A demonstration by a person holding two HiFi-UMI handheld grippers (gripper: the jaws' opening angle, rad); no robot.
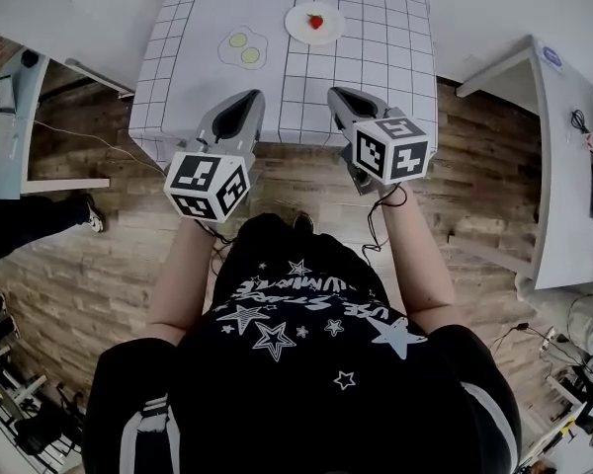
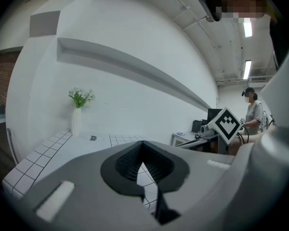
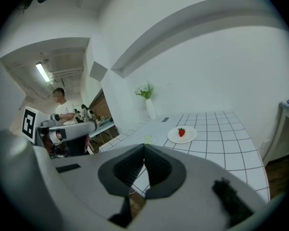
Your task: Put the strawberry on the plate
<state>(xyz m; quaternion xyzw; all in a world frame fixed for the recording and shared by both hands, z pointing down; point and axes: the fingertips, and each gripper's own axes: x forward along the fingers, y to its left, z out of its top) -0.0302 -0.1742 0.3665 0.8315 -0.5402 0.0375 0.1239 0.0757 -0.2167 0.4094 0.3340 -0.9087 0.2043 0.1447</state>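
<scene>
Standing at the near edge of a white table [image 1: 376, 77] with a black grid on its cloth, holding a gripper in each hand out in front of the chest, above a wood floor [image 1: 306, 181]. On the far part of that table, a small white plate [image 1: 298, 30], and lying on it, about its middle, a red strawberry [image 1: 315, 21] (already on the plate, touched by neither claw). Same pair in the right gripper view: strawberry [image 3: 181, 132] on plate [image 3: 173, 137], well beyond the jaws. Just beside the plate, toward the left in the head view, a flat white fried-egg shape [image 1: 243, 47] with two yellow-green rounds on it. Left gripper [image 1: 252, 95]: claw closed, the ribbed pads meeting at their tips in its own view [image 2: 143, 142], nothing caught between, only grid cloth showing through the slit lower down. Right gripper [image 1: 334, 92]: claw likewise closed tight and empty, pads together at the tips in its own view [image 3: 144, 145]. Both pointing toward the table, tips near its front edge and well apart from the plate, each with a marker cube at the back, left [image 1: 208, 184] and right [image 1: 393, 148]. At the table's far end against the white wall, a white vase [image 2: 76, 121] with green and white flowers, also visible in the right gripper view [image 3: 150, 109].
</scene>
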